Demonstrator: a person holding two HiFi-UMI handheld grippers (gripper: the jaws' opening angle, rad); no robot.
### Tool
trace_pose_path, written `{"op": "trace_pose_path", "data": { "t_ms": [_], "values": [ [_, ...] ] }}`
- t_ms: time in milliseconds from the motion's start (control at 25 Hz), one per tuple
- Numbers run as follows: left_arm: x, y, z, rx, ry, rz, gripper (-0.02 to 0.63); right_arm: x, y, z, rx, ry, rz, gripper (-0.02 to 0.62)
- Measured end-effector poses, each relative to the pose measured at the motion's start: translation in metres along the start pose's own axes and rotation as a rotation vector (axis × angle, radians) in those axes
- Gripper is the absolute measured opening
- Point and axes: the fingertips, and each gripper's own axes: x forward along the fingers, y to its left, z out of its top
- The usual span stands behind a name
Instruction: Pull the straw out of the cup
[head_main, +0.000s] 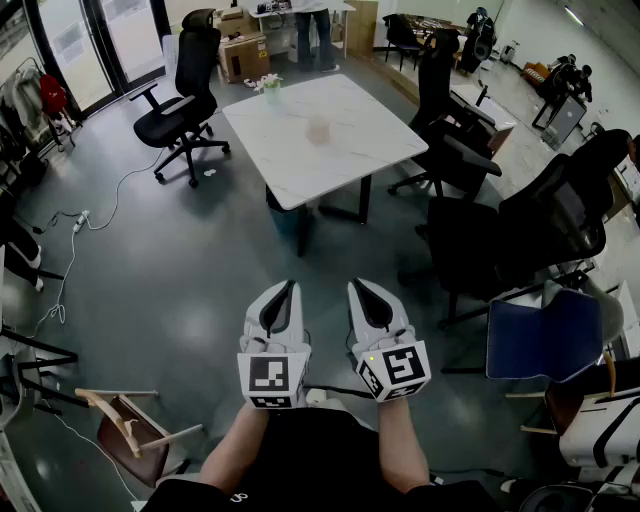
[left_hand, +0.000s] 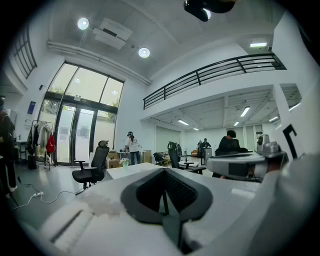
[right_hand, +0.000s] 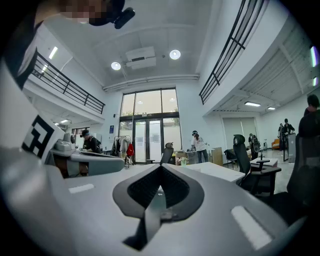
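1. two grippers are held out side by side over the grey floor (head_main: 190, 300). the left gripper (head_main: 287, 288) and the right gripper (head_main: 360, 288) are near each other but not touching, and both point toward the table (head_main: 375, 140).
2. the left gripper's jaws are pressed together, tip against tip, with nothing between them.
3. the right gripper's jaws are closed tight in the same way and are just as empty.
4. each gripper carries its marker cube at the back end, nearest the person, whose bare forearms run back from there to a black top.
5. the table is white and stands well ahead of the grippers, with open floor between.
6. the cup (head_main: 318, 130) stands upright near the middle of the table top. it shows only as a pale pinkish blur, well apart from both grippers.
7. the straw is too blurred and small to make out from here.
8. a vase (head_main: 268, 86) with pale flowers sits near the table's far left corner, apart from the cup.
9. a black chair (head_main: 180, 105) stands off the table's left side, turned partly away from it.
10. more black chairs crowd the right side, the nearest of them just beside the table's edge.
11. a blue chair (head_main: 545, 338) stands to the right of the grippers, and a wooden chair (head_main: 135, 425) lies tipped on the floor at the lower left.
12. a white cable (head_main: 90, 215) trails over the floor on the left.
13. beyond the table a person (head_main: 312, 30) stands at a far desk, with a box (head_main: 243, 55) on the floor nearby.
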Motion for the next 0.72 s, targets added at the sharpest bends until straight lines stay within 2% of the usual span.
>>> {"op": "trace_pose_path", "data": {
  "t_ms": [360, 720],
  "values": [
    [0.012, 0.000, 0.001, 0.008, 0.006, 0.007, 0.002, 0.006, -0.019, 0.002, 0.038, -0.022, -0.036, 0.000],
    [0.067, 0.016, -0.005, -0.007, 0.006, 0.005, 0.002, 0.044, -0.061, -0.003, 0.031, -0.013, -0.068, 0.000]
  ]
}}
